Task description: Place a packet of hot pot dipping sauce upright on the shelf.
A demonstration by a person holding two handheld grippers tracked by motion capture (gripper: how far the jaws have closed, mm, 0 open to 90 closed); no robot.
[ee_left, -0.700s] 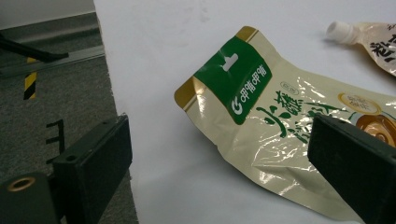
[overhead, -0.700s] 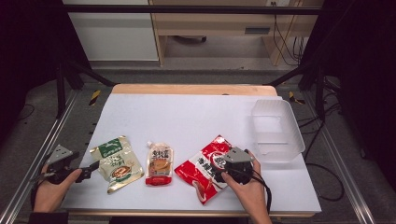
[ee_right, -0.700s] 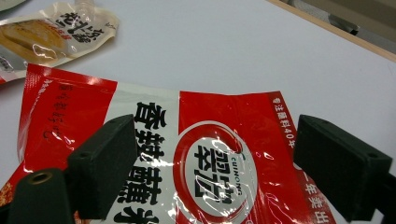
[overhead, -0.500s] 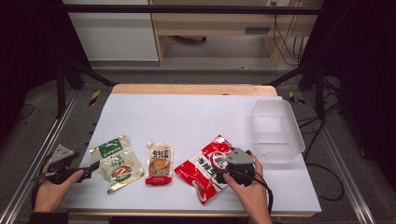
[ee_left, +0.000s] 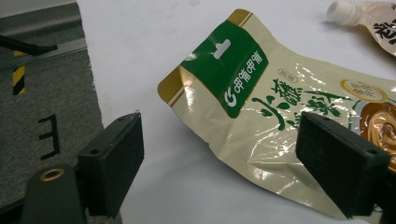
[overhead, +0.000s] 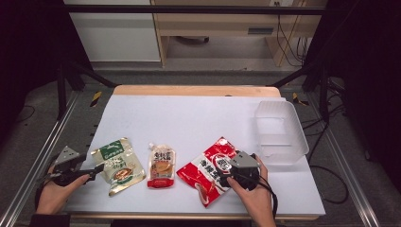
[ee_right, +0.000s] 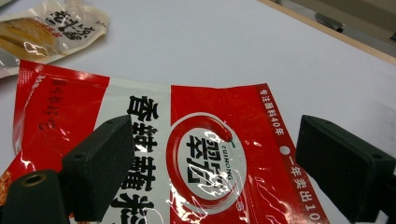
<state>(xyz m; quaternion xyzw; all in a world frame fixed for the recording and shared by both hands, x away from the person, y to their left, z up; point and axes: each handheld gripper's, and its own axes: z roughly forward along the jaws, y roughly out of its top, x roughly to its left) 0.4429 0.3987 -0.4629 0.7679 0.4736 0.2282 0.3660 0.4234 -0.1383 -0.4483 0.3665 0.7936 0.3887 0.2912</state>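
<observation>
Hovering over the red pouch [overhead: 209,169], the right gripper [overhead: 226,171] has its jaws spread wide and nothing between them. In the right gripper view the red pouch [ee_right: 196,158] lies flat on the table [overhead: 198,118], right under and ahead of the gap, with its printed circle about centred between the two pads. Its long axis runs diagonally in the high view, from the near edge up toward the clear bin [overhead: 280,132], so I'd guess a pinch on the upper corner or edge is what's coming, and the jaws would have to tip down to get a lip of foil.

The left gripper [overhead: 97,170] is released too, sitting low at the table's left edge. The green pouch [ee_left: 261,107] lies just ahead of it and off toward one jaw, hang-hole end nearest; one pad overlaps its lower edge in the picture, though I can't tell if it touches.

The spout pouch [overhead: 161,165] sits between the two, untouched. The right hand is clearly the nearer one to the bin, well apart from the left.
</observation>
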